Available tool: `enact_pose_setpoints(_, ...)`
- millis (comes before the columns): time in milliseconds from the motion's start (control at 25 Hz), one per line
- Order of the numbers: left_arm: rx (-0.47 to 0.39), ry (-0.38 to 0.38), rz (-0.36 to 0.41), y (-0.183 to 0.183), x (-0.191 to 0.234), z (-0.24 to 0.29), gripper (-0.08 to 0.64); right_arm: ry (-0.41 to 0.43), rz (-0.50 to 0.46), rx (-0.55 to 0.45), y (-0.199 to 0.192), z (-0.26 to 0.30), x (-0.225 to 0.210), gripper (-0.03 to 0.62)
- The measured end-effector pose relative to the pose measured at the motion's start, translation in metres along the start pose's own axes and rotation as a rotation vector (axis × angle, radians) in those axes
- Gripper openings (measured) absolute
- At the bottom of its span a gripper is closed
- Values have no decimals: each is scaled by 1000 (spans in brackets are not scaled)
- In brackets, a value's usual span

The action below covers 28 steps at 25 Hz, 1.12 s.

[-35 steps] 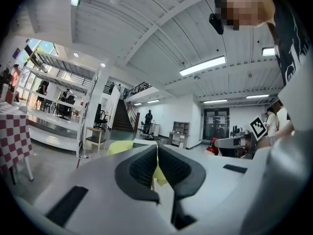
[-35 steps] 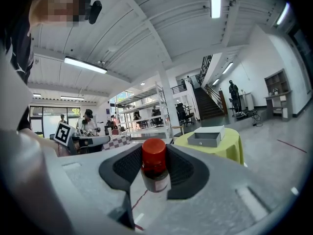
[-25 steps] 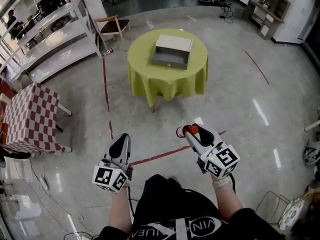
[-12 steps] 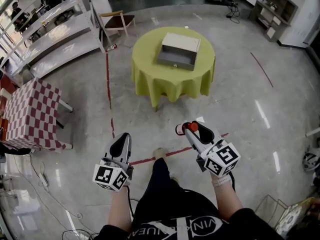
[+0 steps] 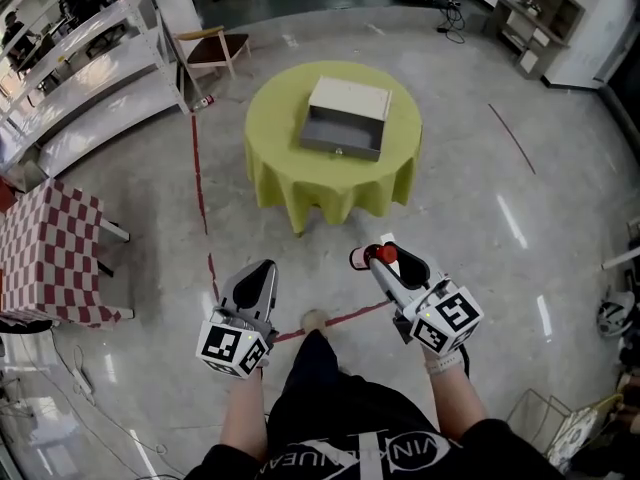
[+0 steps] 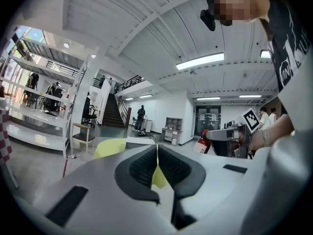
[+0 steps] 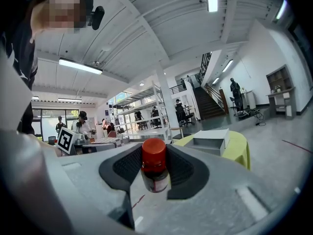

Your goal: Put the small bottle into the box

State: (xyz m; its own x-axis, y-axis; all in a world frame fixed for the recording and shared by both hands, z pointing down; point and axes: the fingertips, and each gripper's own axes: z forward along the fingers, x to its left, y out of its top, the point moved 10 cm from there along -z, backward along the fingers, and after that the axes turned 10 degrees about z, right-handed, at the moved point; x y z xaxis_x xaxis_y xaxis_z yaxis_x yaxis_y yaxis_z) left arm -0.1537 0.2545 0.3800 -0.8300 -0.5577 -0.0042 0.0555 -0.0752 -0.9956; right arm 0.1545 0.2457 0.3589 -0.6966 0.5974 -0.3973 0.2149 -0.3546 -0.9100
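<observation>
Your right tongs clasp the small bottle, left tongs clenched empty; next, walk it to the box on the table.

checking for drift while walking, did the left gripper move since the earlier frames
Yes. In the head view the left gripper has shifted right, farther from the red floor line on its left.
</observation>
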Motion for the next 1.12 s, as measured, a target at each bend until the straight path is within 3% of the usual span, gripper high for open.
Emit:
enact_pose_setpoints(680, -4, -14, 8, 13, 91, 110, 14, -111, 25, -50, 37, 86, -68, 140)
enact_pose_setpoints(1120, 1, -7, -4, 4, 143, 149, 14, -193, 33, -63, 44, 120, -92, 140)
